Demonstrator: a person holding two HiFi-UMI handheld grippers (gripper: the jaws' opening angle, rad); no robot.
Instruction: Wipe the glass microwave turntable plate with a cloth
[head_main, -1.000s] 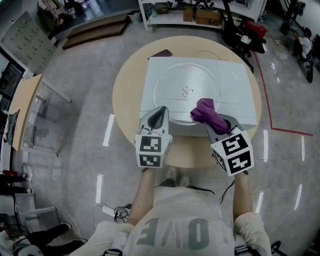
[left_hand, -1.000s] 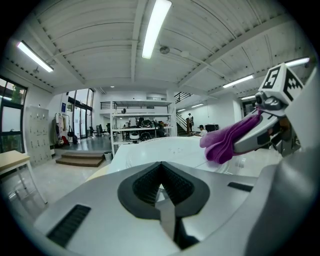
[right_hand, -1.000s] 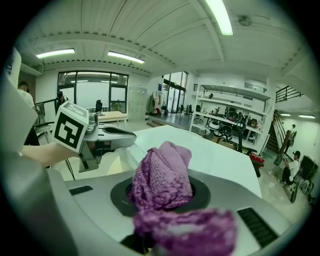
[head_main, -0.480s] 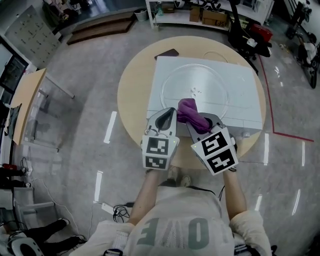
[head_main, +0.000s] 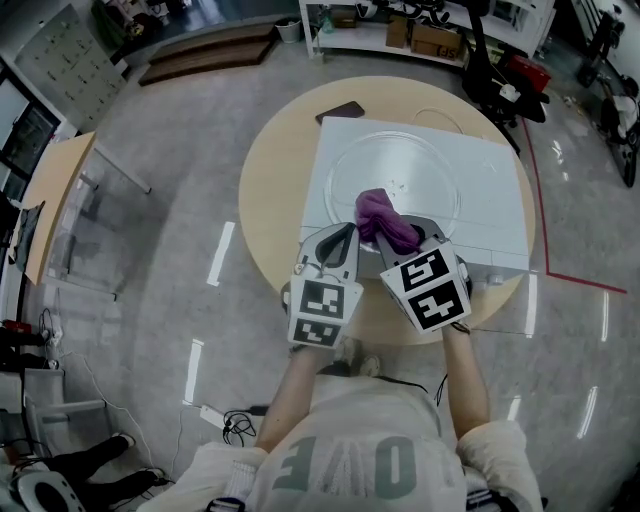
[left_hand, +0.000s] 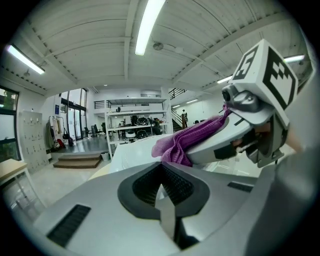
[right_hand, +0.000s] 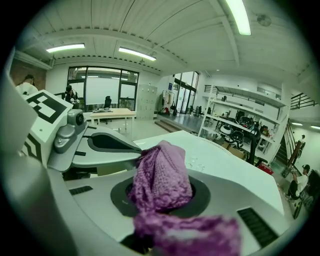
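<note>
The clear glass turntable plate (head_main: 425, 165) lies flat on a white box-shaped microwave (head_main: 495, 190) on a round wooden table (head_main: 270, 190). My right gripper (head_main: 402, 235) is shut on a bunched purple cloth (head_main: 383, 220), which rests over the plate's near rim. In the right gripper view the cloth (right_hand: 161, 175) fills the jaws of the right gripper (right_hand: 157, 197), and the plate's hub (right_hand: 193, 161) shows beyond it. My left gripper (head_main: 343, 238) sits just left of the cloth, shut and empty. In the left gripper view the left gripper (left_hand: 162, 187) is closed, with the cloth (left_hand: 187, 140) to its right.
A dark flat object (head_main: 341, 110) lies on the table behind the microwave's left corner, and a thin ring (head_main: 438, 114) lies behind its back edge. The microwave's front edge is close under both grippers. Shelving (head_main: 400, 30) stands past the table.
My right gripper has carried the cloth leftward along the plate's near side until it is close beside the left gripper. The left gripper has barely moved.
</note>
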